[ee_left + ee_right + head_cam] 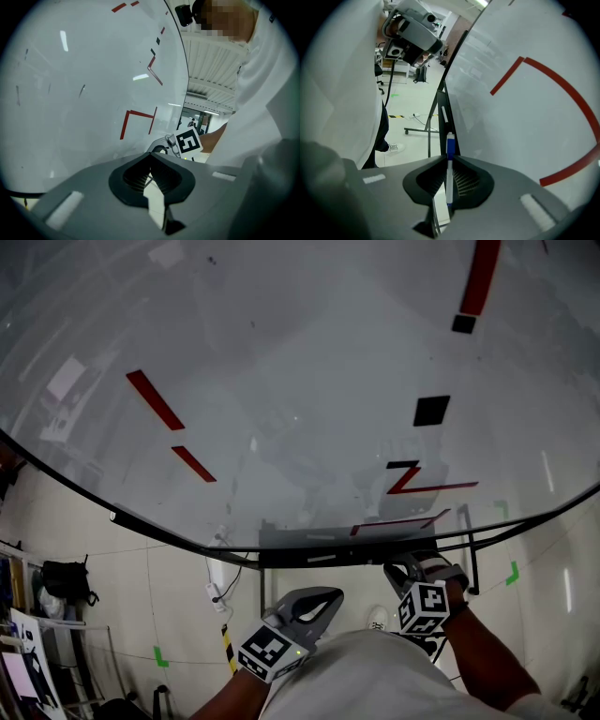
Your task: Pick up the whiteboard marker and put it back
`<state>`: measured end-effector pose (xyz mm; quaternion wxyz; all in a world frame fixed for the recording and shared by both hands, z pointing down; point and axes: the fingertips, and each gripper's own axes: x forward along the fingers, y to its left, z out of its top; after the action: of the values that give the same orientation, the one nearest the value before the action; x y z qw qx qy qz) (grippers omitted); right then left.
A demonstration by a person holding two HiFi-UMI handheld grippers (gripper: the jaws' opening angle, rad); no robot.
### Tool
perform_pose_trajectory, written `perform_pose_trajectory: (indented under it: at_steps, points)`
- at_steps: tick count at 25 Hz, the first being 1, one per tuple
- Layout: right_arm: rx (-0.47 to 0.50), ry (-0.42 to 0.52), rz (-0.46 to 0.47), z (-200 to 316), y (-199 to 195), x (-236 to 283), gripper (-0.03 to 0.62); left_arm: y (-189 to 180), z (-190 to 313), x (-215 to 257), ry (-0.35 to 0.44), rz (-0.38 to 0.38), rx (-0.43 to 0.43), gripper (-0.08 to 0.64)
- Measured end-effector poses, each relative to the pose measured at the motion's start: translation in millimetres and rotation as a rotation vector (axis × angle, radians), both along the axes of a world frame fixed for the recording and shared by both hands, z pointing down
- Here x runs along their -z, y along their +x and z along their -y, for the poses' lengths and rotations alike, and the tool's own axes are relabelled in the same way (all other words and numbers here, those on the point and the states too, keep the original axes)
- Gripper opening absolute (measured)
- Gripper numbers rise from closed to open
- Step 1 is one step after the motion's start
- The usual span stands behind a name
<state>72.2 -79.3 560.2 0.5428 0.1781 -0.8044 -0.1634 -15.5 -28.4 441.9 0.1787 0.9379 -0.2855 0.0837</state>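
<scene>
A whiteboard marker [449, 161] with a white barrel and a blue cap stands upright between the jaws of my right gripper [449, 159], which is shut on it. Its blue cap pokes out past the jaw tips, close to the whiteboard's dark tray ledge [442, 115]. In the head view the right gripper [410, 571] sits just below the tray [319, 557], and the marker itself is not visible there. To its left, my left gripper [314, 601] hangs lower. Its jaws are shut with nothing between them [152, 155]. The right gripper's marker cube [189, 141] shows beyond it.
The large whiteboard [281, 381] carries red line marks [155, 399] and black squares [431, 411]. Its stand legs [419, 131] reach onto the floor. A power strip and cable [217, 594], green floor tape [160, 656] and a black bag [66, 579] lie below left.
</scene>
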Motion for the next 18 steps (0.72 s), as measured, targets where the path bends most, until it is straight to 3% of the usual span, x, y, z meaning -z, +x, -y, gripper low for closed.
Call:
perform_pose_trajectory:
  at_steps: [7,18]
  points:
    - [0.045,0.019,-0.079,9,-4,-14,0.034,-3,0,0,0.004,0.001,0.008,0.017]
    - [0.039,-0.001,-0.111,15,0,-35,0.034,-4,-6,-3,-0.006,0.002,0.011,0.017]
